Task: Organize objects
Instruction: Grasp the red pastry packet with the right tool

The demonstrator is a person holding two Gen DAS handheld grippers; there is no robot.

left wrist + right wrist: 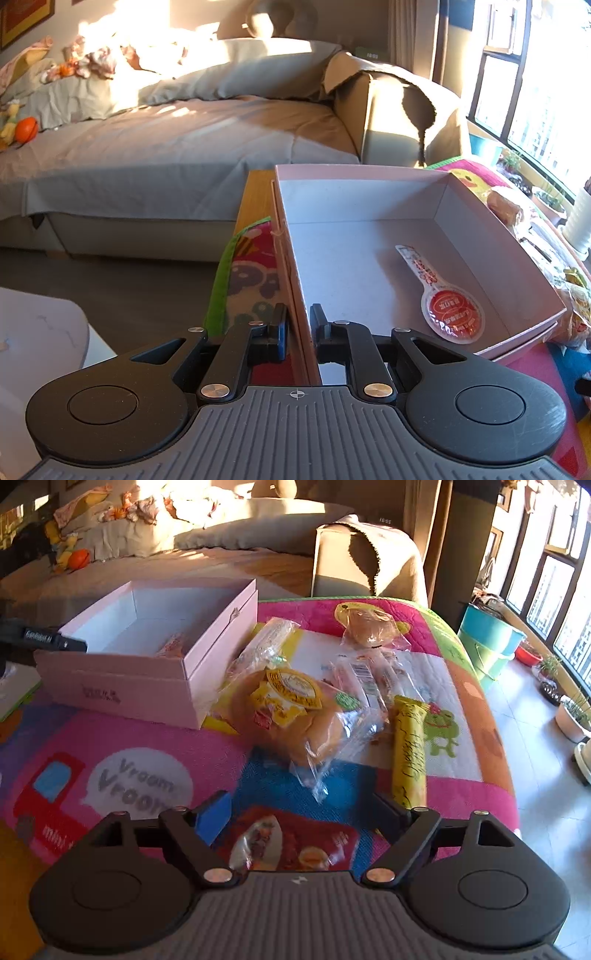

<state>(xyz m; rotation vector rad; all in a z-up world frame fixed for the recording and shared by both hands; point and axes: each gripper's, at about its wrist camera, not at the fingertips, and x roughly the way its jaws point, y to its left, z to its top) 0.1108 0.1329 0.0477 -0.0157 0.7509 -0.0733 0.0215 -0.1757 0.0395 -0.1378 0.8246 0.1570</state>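
Observation:
My left gripper point(298, 325) is shut on the left wall of an open pink box point(354, 199). A red sauce packet point(452, 314) lies inside the box, near its right wall. The right wrist view shows the same box point(147, 690) at the left of a colourful mat. My right gripper point(301, 812) hangs open over a red snack packet point(291, 843) that lies between its fingers, which do not touch it. Just ahead sit a bagged bun point(291, 720) with a yellow label, a yellow wrapped bar point(408, 753), a second bagged bun point(369, 626) and more wrapped snacks point(364, 675).
The patterned mat point(129, 771) covers the table, whose right edge drops to a tiled floor point(535, 760). A turquoise bucket point(487, 635) and plant pots point(572, 716) stand by the window. A grey bed point(166, 147) and a draped armchair point(399, 110) lie beyond.

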